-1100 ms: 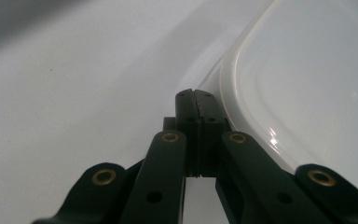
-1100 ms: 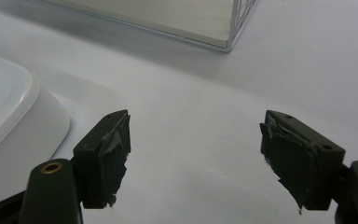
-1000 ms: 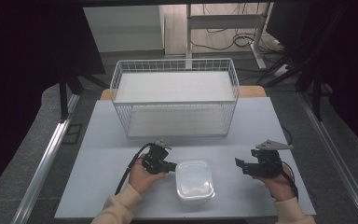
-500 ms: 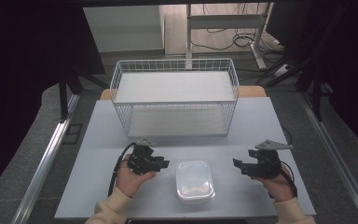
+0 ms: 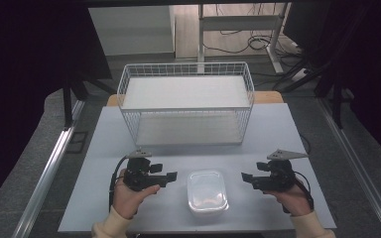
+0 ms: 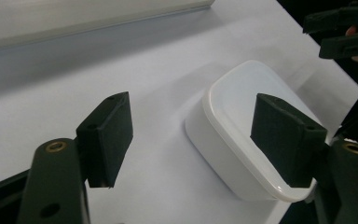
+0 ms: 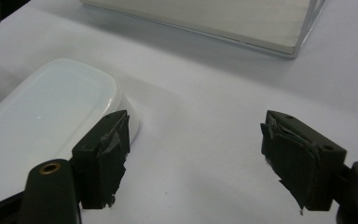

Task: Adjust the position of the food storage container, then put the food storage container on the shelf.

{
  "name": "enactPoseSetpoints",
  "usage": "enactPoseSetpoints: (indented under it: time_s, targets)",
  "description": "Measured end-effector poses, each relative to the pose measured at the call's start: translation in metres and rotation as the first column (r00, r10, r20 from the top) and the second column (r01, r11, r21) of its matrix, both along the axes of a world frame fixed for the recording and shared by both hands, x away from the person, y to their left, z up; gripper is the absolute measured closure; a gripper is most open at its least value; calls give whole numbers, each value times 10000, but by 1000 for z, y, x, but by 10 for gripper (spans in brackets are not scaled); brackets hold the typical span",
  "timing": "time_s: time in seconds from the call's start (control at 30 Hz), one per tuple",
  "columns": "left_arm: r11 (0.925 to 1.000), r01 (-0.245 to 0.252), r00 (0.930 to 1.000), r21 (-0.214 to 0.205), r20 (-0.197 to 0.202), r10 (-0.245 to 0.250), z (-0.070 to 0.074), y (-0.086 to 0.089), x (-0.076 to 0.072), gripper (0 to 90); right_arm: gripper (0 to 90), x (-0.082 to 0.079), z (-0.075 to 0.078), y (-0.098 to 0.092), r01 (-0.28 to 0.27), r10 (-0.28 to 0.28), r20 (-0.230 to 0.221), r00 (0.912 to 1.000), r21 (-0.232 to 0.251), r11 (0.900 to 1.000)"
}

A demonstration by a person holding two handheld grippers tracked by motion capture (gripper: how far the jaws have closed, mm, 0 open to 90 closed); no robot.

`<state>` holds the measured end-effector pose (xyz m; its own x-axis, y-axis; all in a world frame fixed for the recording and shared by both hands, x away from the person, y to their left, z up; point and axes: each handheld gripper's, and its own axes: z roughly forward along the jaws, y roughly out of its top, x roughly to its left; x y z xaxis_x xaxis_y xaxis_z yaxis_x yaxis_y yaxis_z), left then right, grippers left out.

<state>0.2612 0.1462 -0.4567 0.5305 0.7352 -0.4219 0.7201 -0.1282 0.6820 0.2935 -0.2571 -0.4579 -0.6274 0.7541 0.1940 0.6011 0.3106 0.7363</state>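
Both grippers (image 5: 169,177) (image 5: 245,177) level, jaws open, flanking lidded container (image 5: 207,191).

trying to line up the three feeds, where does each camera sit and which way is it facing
High view: above the person's side of the table, looking forward and down at the wire basket and lidded white container; both hands, left gripper and right gripper show.
Left gripper view: on the left gripper, its jaws just opened and apart, facing the container; the right gripper shows beyond.
Right gripper view: on the right gripper, jaws apart over bare table, container to one side.
Shared: the container.
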Motion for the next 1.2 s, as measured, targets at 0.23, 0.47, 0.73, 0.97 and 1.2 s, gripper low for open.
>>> enactPoseSetpoints:
  time_s: [0.23, 0.47, 0.73, 0.97, 1.2]
  targets:
    - [9999, -5, 10000, -163, -15, 5, -1, 1, -3, 289, 234, -1, 0, 3, -204, 208, -264, 9994, 150, 9997]
    - [9993, 58, 9999, -365, -80, -61, -2, 3, -5, 317, 234, -2, 2, 6, -373, 392, -489, 9980, 382, 9986]
    - [9926, 714, 9951, -981, -607, -776, -11, -13, -5, 351, 243, -6, 3, 17, -825, 893, -849, 9924, 804, 9933]
    - [9902, 778, 9918, -1161, -924, -887, -19, -18, -4, 354, 258, -14, 0, 30, -1245, 1379, -1237, 9827, 1103, 9861]
    - [9824, 863, 9831, -1658, -1455, -1109, -30, -22, -3, 371, 271, -15, -8, 39, -1373, 1624, -1767, 9708, 1459, 9797]
